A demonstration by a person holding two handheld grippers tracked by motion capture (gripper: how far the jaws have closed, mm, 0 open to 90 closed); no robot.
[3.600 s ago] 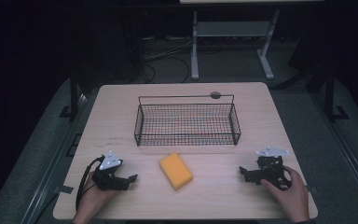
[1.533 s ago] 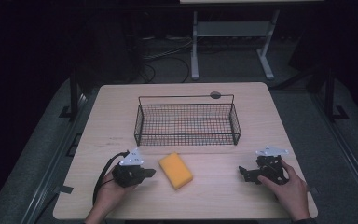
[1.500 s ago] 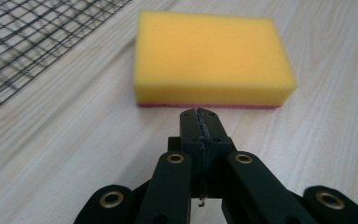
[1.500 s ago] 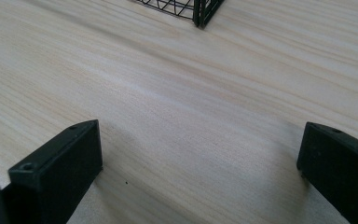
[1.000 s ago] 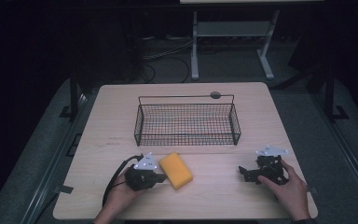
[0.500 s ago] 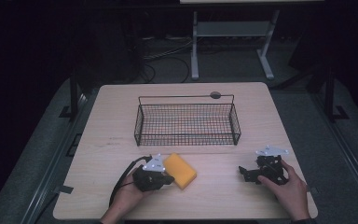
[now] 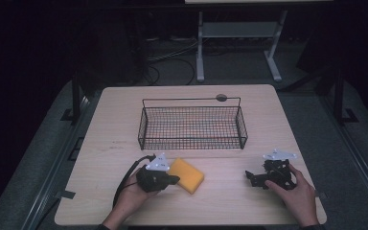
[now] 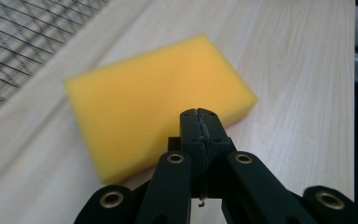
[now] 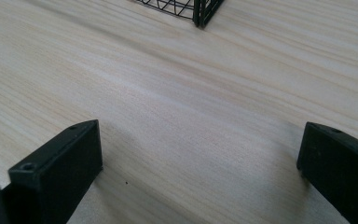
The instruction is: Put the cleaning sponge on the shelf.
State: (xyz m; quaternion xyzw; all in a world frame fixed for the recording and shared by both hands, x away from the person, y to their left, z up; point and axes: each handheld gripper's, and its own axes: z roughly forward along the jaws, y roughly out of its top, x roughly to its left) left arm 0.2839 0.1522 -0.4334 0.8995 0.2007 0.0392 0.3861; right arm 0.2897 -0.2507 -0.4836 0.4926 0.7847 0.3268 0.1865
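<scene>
No readable writing or brand marks on anything; the grey plates on my tools look blank at this resolution.

My left tool point(image 7: 172, 179) has its jaws pressed together, nothing between them. In the left gripper view the closed tips point(image 8: 199, 122) sit over the near edge of the yellow sponge point(image 8: 158, 100); can't tell if they touch it or hover just above. From the high view the sponge point(image 7: 188, 175) lies flat on the worktop point(image 7: 115, 124), just in front of the wire basket point(image 7: 192, 125), tilted relative to the worktop edge.

My right tool point(image 7: 253, 178) is spread wide, holding nothing, low over bare wood near the right front corner. Its own view shows one jaw at each side and a basket corner point(image 9: 204, 10) at the top edge, cut off.

Room: open wood between sponge and right tool, a strip left of the basket, more behind it. A small dark round disc point(image 7: 221, 97) sits behind the basket's back rim; can't make out what it is.

Left hand point(image 7: 130, 199) and right hand point(image 7: 298, 199) are cut off at the frame bottom. Surroundings beyond the worktop are dark; a white frame stand point(image 7: 235, 31) shows at the back.
</scene>
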